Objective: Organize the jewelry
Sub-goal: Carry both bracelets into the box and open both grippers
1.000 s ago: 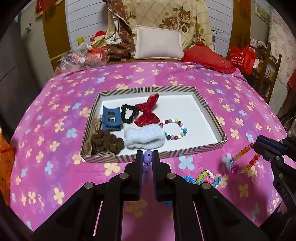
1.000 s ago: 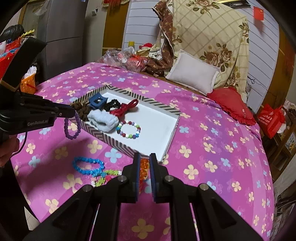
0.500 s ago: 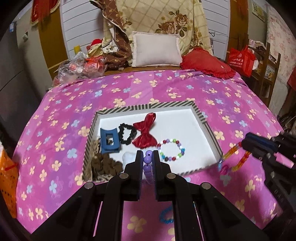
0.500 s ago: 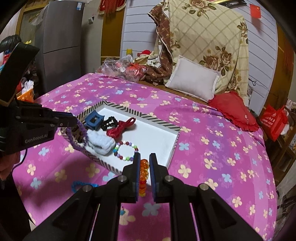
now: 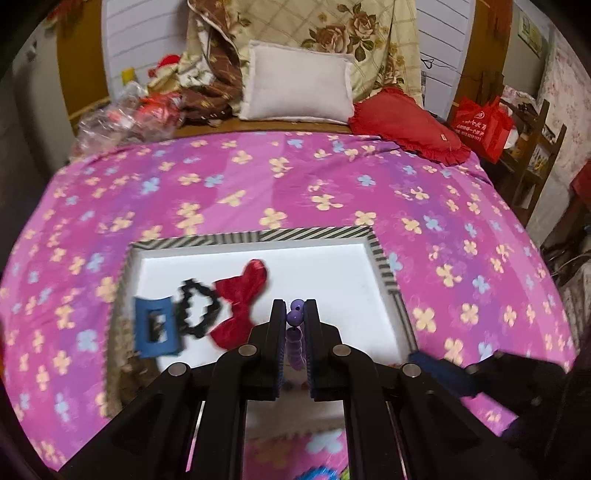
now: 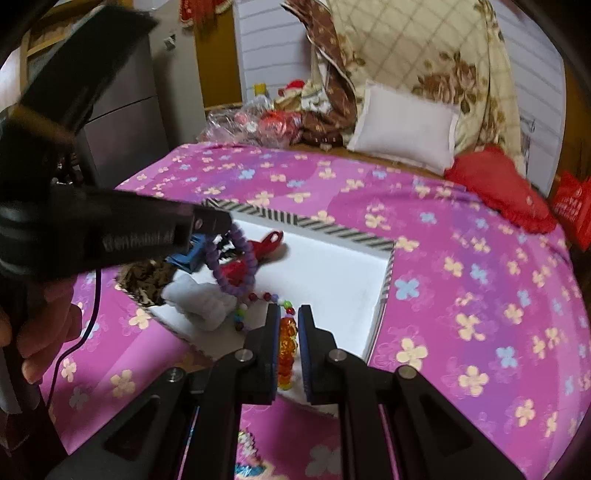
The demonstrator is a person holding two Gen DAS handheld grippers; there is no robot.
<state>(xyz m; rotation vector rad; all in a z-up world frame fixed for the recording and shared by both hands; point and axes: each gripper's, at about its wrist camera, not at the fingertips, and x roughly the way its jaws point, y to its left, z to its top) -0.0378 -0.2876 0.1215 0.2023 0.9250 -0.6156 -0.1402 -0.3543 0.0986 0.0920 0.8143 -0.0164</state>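
Grippers: left gripper [image 5: 294,314] hangs over the tray, its jaws having just eased a little wider with the purple bead bracelet [image 6: 232,264] between them, the loop dangling from the tips above the white tray floor; right gripper [image 6: 287,319] is clamped tight on an orange bead bracelet [image 6: 287,349] at the tray's near edge.
Room: white slatted wall behind the bed, a grey cabinet [image 6: 122,122] at the left, a wooden shelf unit [image 5: 532,155] at the right with a red shopping bag [image 5: 482,123] beside it.
Bed: pink bedspread [image 5: 332,184] printed with yellow and blue flowers covers the whole working surface.
Bedding: floral quilt [image 5: 332,33] heaped against the wall, a white pillow [image 5: 297,88] leaning on it, a red cushion [image 5: 404,123] just beside the pillow, crinkled plastic bags [image 5: 122,114] at the left.
Tray: shallow white tray with a black-and-white striped rim [image 5: 258,236] lies flat on the bedspread.
Tray contents: blue claw clip [image 5: 155,326], black scrunchie [image 5: 197,308] and red bow [image 5: 242,301] in a row at the left; pale blue scrunchie [image 6: 201,299] and a multicoloured bead bracelet [image 6: 258,301] nearer the front; a brown item in the left corner, too blurred to name.
Person: a hand [image 6: 40,332] grips the left tool's handle.
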